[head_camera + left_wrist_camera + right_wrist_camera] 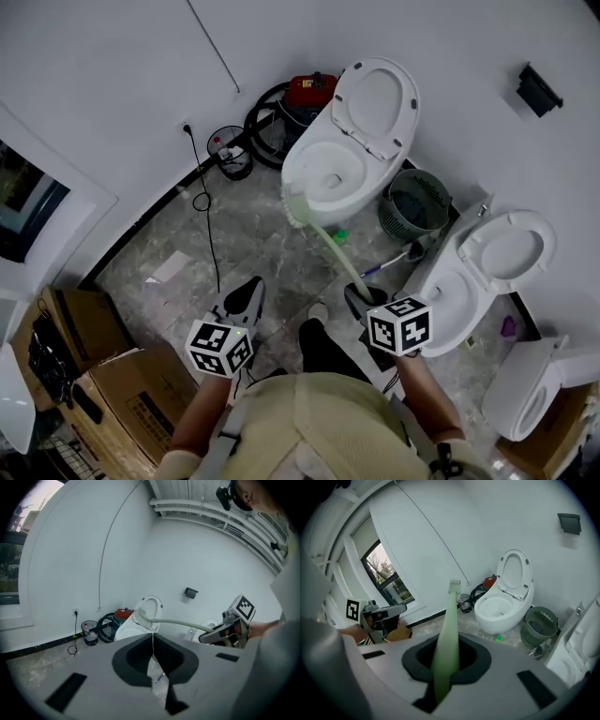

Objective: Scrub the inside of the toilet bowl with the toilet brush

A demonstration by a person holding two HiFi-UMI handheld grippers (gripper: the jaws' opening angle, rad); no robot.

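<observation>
The white toilet (330, 176) stands at the far wall with its lid up, also in the right gripper view (500, 607). My right gripper (357, 298) (447, 644) is shut on the handle of the pale green toilet brush (330, 246) (447, 630). The brush head (298, 208) (140, 617) lies over the bowl's front-left rim in the head view; I cannot tell whether it touches. My left gripper (247, 294) (153, 638) hangs to the left over the floor, jaws shut with nothing between them.
A green mesh bin (417, 204) stands right of the toilet. Two more toilets (489, 270) (539, 386) are further right. A red vacuum with hose (302, 96), a small bin (231, 152) and a cable (204, 202) lie at the wall. Cardboard boxes (112, 375) sit near left.
</observation>
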